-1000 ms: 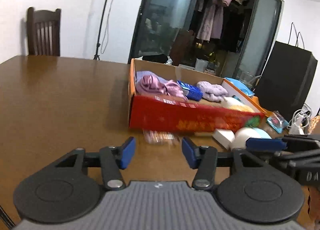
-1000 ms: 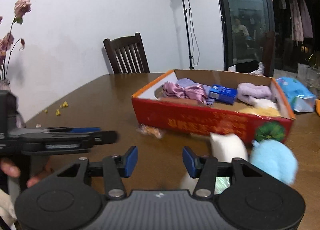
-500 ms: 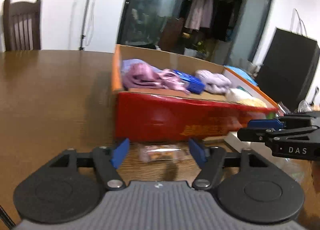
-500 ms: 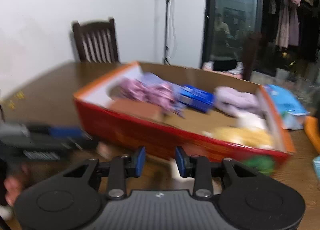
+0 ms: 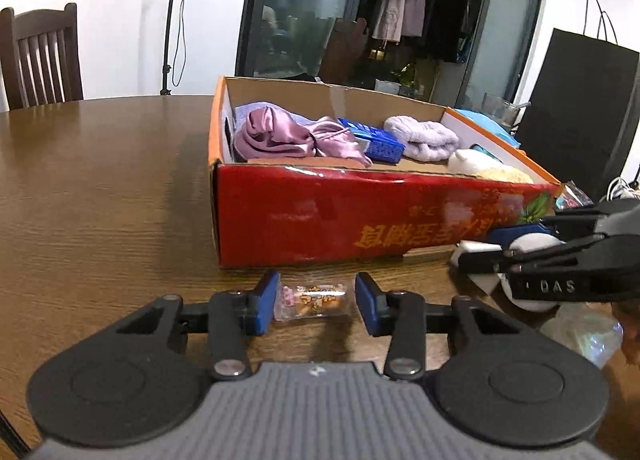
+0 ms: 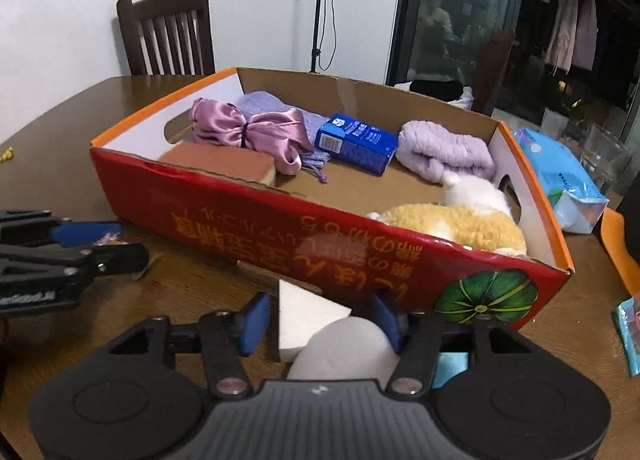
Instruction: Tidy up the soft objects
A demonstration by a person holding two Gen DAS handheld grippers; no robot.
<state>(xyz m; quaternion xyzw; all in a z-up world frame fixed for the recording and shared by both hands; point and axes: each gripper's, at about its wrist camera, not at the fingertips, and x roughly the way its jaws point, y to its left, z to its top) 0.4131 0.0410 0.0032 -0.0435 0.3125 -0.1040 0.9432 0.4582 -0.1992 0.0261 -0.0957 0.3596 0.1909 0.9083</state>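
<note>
Only the right wrist view looks down into the red cardboard box (image 6: 304,228): a brown sponge block (image 6: 224,162) sits against its near wall, a satin purple pouch (image 6: 248,128) and a blue carton (image 6: 356,142) lie mid-box, and a lilac knit roll (image 6: 444,154) rests by a yellow plush toy (image 6: 460,224) at the far right end. The left wrist view hides the sponge behind the wall, but alone shows the small snack packet (image 5: 314,296) on the wooden table (image 5: 100,188) just in front of the box.

The left gripper (image 5: 316,298) has just been closing, the packet lying between its blue pads with slight gaps either side. The right gripper (image 6: 320,320) has just eased wider, straddling a white foam wedge (image 6: 304,316) and a white round puff (image 6: 344,348); I cannot tell whether its pads press them.
</note>
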